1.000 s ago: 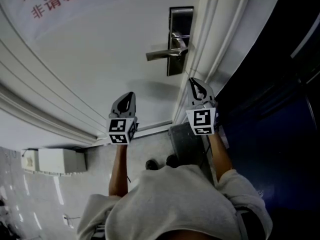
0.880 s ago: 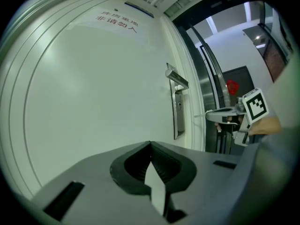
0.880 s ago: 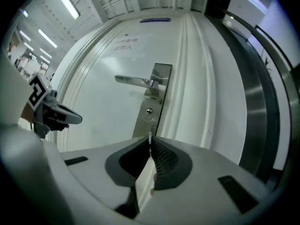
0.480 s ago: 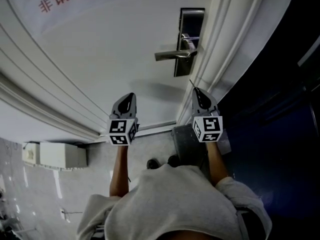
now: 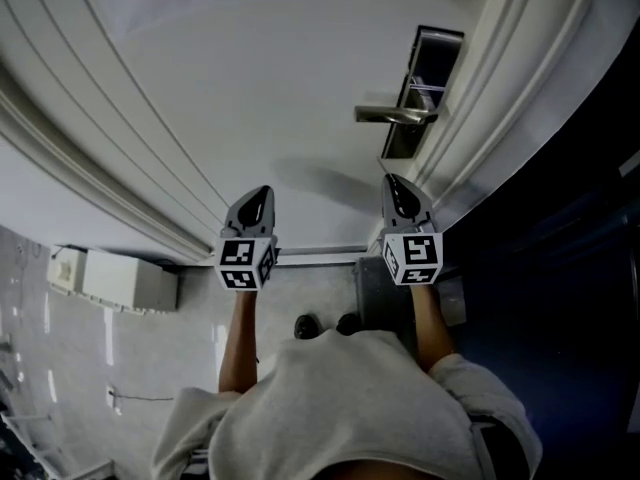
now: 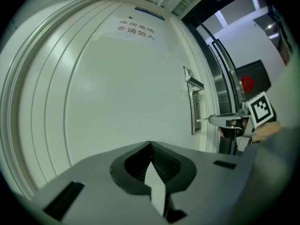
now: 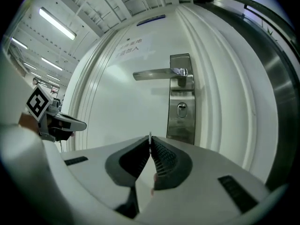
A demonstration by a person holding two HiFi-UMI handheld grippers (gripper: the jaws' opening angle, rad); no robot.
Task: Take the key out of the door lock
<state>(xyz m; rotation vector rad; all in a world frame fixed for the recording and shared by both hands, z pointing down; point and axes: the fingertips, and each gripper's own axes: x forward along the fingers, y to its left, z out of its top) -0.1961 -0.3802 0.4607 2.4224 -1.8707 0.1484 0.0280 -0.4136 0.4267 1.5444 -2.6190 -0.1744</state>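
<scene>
My right gripper (image 7: 150,143) is clamped on the key (image 7: 149,136). Only a thin metal sliver pokes out past the closed tips, held in the air short of the steel lock plate (image 7: 182,97) and clear of its keyhole (image 7: 181,108), which sits below the lever handle (image 7: 157,73). My left gripper (image 6: 150,148) is closed with nothing between its jaws, held about level with the right one, off to its left, facing the plain white door (image 5: 250,88).
</scene>
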